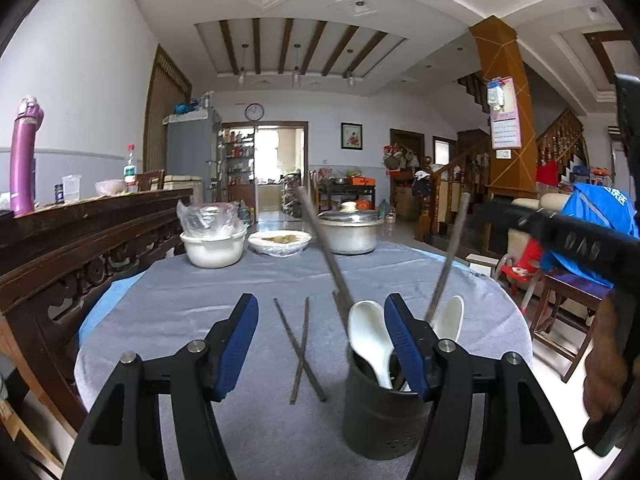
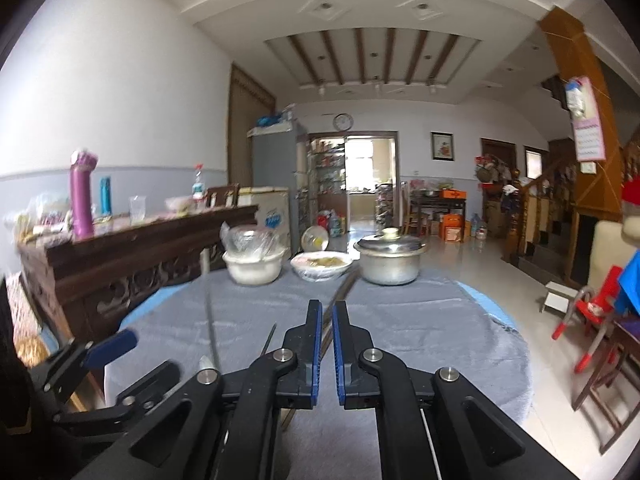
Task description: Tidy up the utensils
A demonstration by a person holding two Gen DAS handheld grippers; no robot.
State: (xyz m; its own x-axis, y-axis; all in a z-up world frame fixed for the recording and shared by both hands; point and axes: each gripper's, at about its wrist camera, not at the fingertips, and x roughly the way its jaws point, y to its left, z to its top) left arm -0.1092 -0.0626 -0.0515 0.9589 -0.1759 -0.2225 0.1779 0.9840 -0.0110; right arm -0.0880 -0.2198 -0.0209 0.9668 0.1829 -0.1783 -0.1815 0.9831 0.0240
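Observation:
A dark utensil holder (image 1: 380,408) stands on the grey-clothed table (image 1: 200,292), close in front of my left gripper's right finger. It holds two white spoons (image 1: 370,336) and a blurred pair of chopsticks (image 1: 324,248) leaning left. My left gripper (image 1: 322,300) is open with nothing between its pads; one blue pad (image 2: 114,345) shows in the right wrist view. Two crossed chopsticks (image 1: 302,352) lie on the cloth beyond it. My right gripper (image 2: 327,304) is shut on the chopsticks (image 2: 344,286). In the left wrist view it (image 1: 480,206) holds the top of these chopsticks (image 1: 448,264), whose lower end is in the holder.
At the table's far side stand a white bowl (image 1: 214,248), a wrapped plate of food (image 1: 280,242) and a lidded metal pot (image 1: 350,232). A carved wooden sideboard (image 1: 80,248) runs along the left. Chairs (image 1: 568,292) stand to the right. A hand (image 1: 604,372) grips the right tool.

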